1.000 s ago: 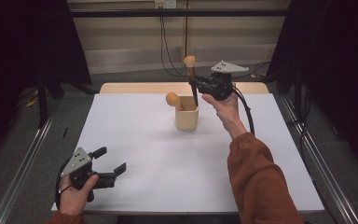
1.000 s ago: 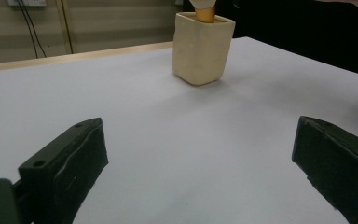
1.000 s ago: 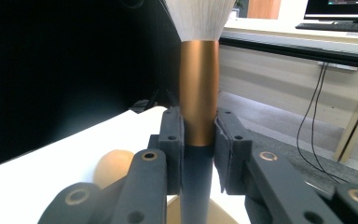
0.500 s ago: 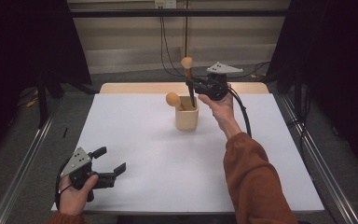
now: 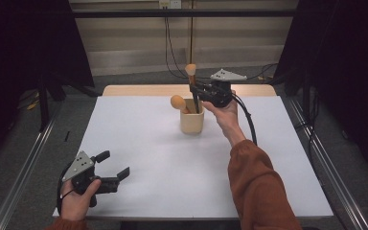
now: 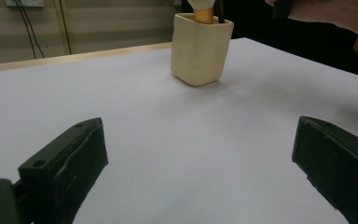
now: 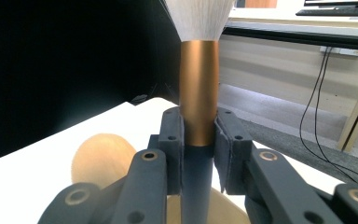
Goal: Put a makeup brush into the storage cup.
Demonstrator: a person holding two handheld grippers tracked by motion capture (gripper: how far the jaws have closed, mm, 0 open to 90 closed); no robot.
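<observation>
My right gripper is shut on a make-up brush with a dark handle, held upright above a cream cup at the back middle of the white table. In the right gripper view the pads clamp the brush just below its copper ferrule, with white bristles on top. A round tan-headed tool leans out of the cup at its left side; its head shows behind my right jaws. My left gripper rests near the front left corner, open and holding nothing. In the left gripper view the cup stands well beyond those jaws.
The white table top has a wooden strip along its far edge. Metal rails run along both sides on the floor. Cables hang down the back wall behind the cup.
My right gripper has shifted slightly left and down with the brush over the cup. The left gripper has stayed where it was.
</observation>
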